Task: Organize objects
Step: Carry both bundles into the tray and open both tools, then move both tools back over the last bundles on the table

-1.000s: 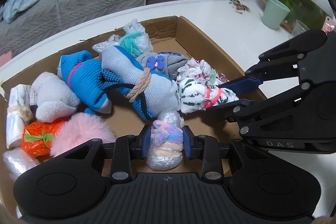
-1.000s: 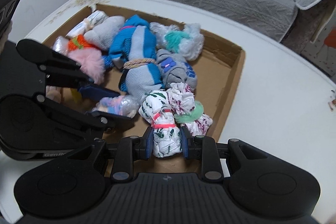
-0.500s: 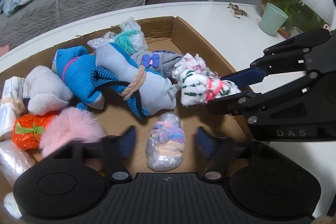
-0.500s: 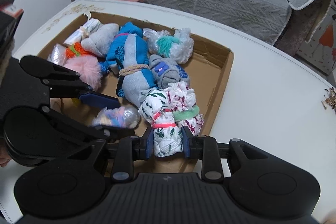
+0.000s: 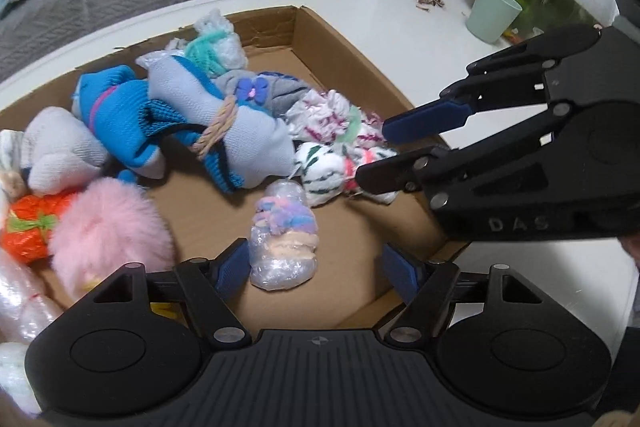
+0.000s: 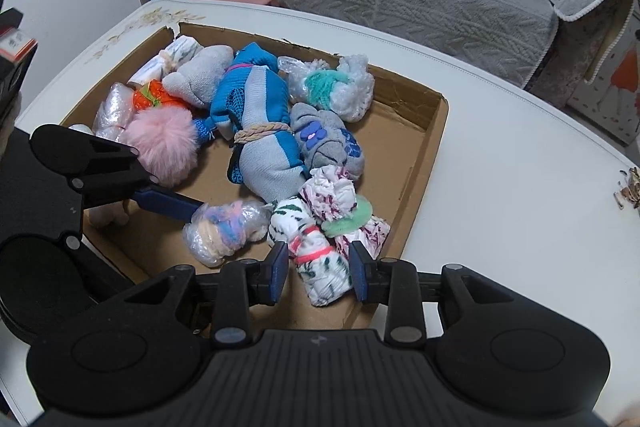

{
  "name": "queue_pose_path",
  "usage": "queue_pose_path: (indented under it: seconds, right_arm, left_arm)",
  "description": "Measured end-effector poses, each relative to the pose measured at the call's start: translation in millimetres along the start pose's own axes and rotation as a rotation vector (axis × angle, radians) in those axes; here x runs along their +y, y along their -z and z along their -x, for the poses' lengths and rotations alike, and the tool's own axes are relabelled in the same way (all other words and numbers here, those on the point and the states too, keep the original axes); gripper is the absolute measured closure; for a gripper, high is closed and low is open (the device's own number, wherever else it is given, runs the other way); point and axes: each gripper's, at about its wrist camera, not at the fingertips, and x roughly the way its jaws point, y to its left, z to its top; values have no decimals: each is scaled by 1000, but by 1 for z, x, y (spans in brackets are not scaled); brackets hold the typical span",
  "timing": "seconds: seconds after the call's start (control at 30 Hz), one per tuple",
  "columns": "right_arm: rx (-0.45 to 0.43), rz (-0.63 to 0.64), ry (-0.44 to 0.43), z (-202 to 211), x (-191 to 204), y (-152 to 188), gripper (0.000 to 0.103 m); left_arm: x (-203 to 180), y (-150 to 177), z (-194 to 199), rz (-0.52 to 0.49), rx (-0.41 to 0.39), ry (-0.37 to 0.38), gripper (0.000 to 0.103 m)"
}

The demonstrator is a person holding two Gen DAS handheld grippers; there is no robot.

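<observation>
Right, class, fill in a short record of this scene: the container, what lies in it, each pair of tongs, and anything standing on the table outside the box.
Container: shallow cardboard box on a white table
Contents: tied cloth and plastic bundles, plus a pink pompom
Left tongs: open, jaws have just been opening; plastic-wrapped bundle lies loose between them
Right tongs: jaws have just been opening slightly around the green-striped bundle; narrow gaps show
Outside box: green cup

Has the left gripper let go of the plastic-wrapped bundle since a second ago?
Yes. The left gripper has just opened; the plastic-wrapped bundle lies free on the cardboard tray.
</observation>
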Motion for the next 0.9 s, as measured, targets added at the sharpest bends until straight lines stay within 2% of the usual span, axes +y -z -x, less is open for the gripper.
queue_pose_path:
  seconds: [0.07, 0.17, 0.23, 0.37, 0.5, 0.8, 0.9]
  right_arm:
    - [3, 1, 0, 0, -1, 0, 72]
    - [6, 4, -5, 2, -1, 1, 71]
    - [13, 8, -16, 4, -1, 2, 68]
    - [19, 29, -29, 7, 3, 2, 58]
    - [11, 26, -15, 6, 6, -1, 55]
    - [1, 19, -10, 10, 8, 0, 49]
    - [-14, 18, 18, 22, 12, 5, 39]
  left_arm:
    - [-5, -1, 0, -18, -7, 12, 26]
    - [-10, -2, 2, -65, -16, -30, 24]
    - [-11, -3, 3, -88, -18, -79, 20]
    - [-4, -6, 4, -66, -5, -131, 17]
    - [-3, -5, 6, -60, -5, -163, 14]
    - [-4, -2, 21, -71, -10, -159, 12]
    - [-8, 4, 35, -80, -17, -162, 10]
